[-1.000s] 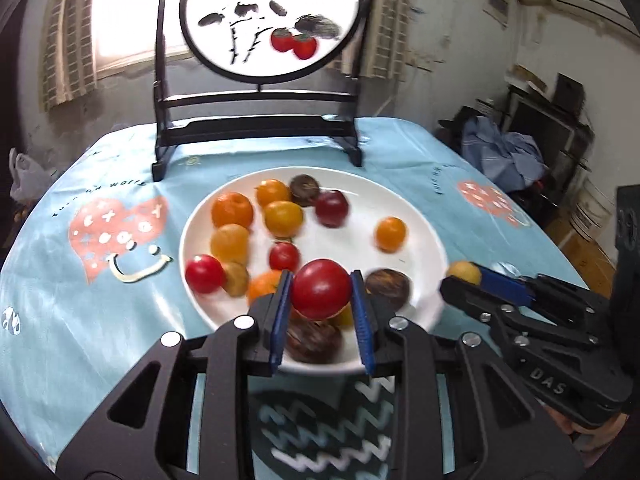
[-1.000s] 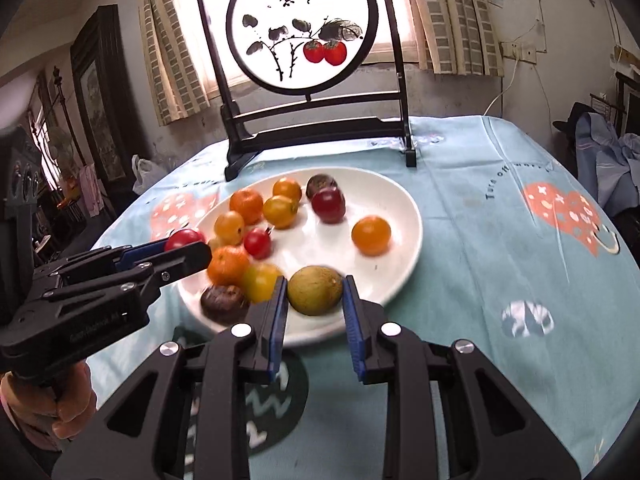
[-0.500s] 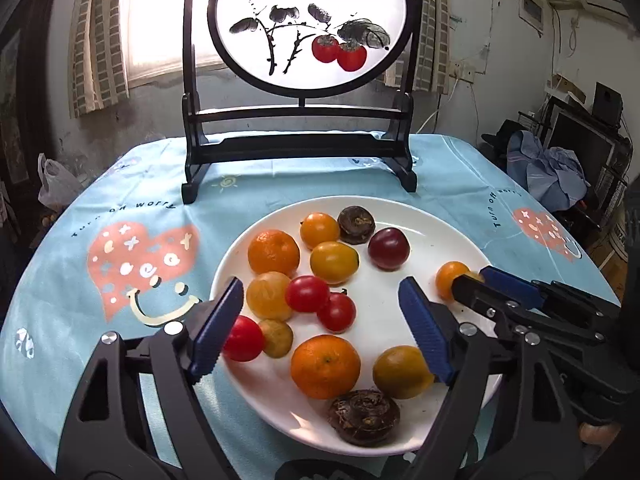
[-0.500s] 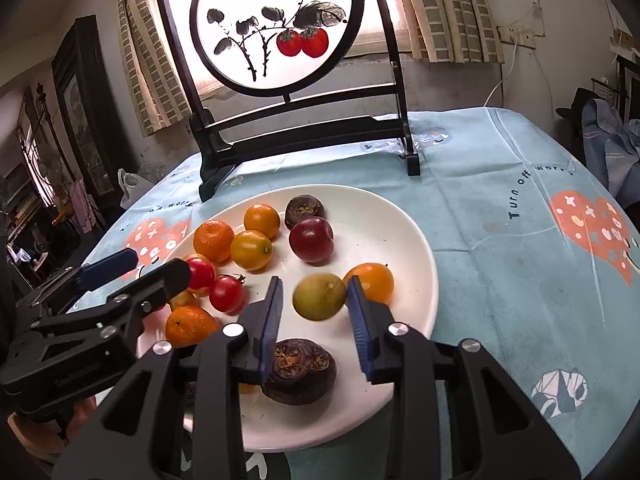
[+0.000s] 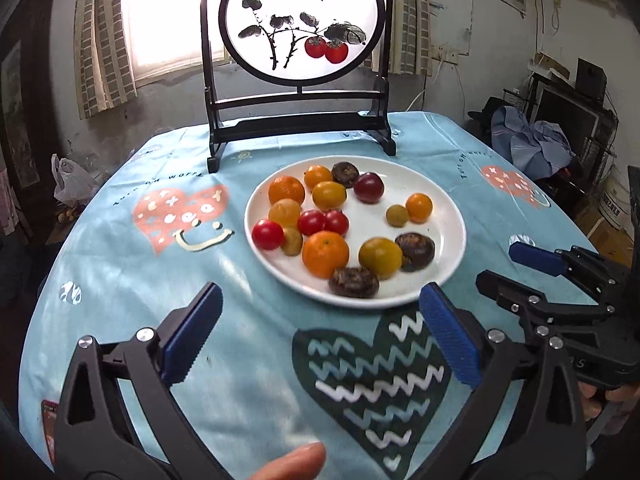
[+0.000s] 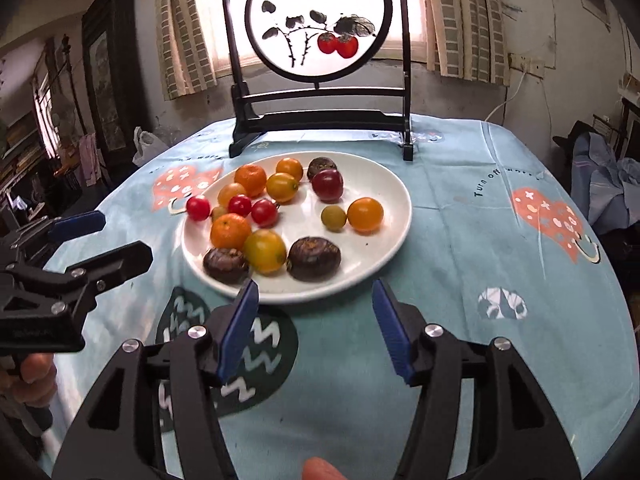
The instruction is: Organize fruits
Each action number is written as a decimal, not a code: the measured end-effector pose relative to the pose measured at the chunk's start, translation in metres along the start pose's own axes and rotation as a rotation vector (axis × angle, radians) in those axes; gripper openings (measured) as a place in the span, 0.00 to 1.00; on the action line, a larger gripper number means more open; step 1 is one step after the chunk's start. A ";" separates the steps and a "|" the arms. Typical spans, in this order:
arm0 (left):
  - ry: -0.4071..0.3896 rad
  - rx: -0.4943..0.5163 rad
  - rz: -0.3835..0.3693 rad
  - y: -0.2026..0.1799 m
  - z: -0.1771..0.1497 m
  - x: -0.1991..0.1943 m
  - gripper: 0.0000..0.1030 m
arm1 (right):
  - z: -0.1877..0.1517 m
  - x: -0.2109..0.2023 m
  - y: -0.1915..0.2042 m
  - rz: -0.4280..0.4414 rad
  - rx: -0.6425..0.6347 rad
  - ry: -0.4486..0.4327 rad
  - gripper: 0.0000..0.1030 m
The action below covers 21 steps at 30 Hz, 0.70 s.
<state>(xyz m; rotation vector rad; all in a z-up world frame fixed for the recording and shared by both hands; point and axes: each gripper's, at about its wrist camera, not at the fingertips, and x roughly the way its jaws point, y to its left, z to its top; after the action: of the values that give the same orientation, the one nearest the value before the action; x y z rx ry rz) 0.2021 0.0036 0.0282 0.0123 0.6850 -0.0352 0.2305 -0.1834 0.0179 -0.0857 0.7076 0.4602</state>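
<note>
A white plate (image 5: 440, 208) (image 6: 384, 200) on the blue tablecloth holds several small fruits: red tomatoes (image 5: 267, 234), orange ones (image 5: 325, 254), yellow ones (image 5: 380, 258), a small green-yellow fruit (image 6: 333, 217) and dark brown ones (image 6: 314, 259). My left gripper (image 5: 320, 332) is open and empty, over the cloth in front of the plate. My right gripper (image 6: 316, 328) is open and empty, also just in front of the plate. Each gripper shows in the other's view, the right one (image 5: 520, 272) beside the plate's right side, the left one (image 6: 100, 236) at its left.
A black wooden stand with a round painted screen (image 5: 300, 80) (image 6: 320, 92) stands behind the plate. The round table's edge curves away on both sides. Furniture and a heap of clothes (image 5: 528, 140) lie beyond the table at the right.
Both grippers have let go of their fruit onto the plate, opened wide and pulled back toward me, off the plate.
</note>
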 end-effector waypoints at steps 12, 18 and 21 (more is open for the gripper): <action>0.007 0.015 0.042 0.006 -0.060 -0.038 0.98 | -0.047 -0.044 0.019 -0.010 -0.084 -0.028 0.58; -0.002 0.006 0.039 0.009 -0.061 -0.040 0.98 | -0.048 -0.040 0.020 -0.021 -0.091 -0.010 0.58; -0.003 0.007 0.039 0.009 -0.061 -0.041 0.98 | -0.049 -0.040 0.021 -0.021 -0.094 -0.009 0.58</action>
<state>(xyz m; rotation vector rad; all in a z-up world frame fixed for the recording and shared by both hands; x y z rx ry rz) 0.1319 0.0149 0.0065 0.0328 0.6818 0.0001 0.1656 -0.1912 0.0083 -0.1793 0.6752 0.4734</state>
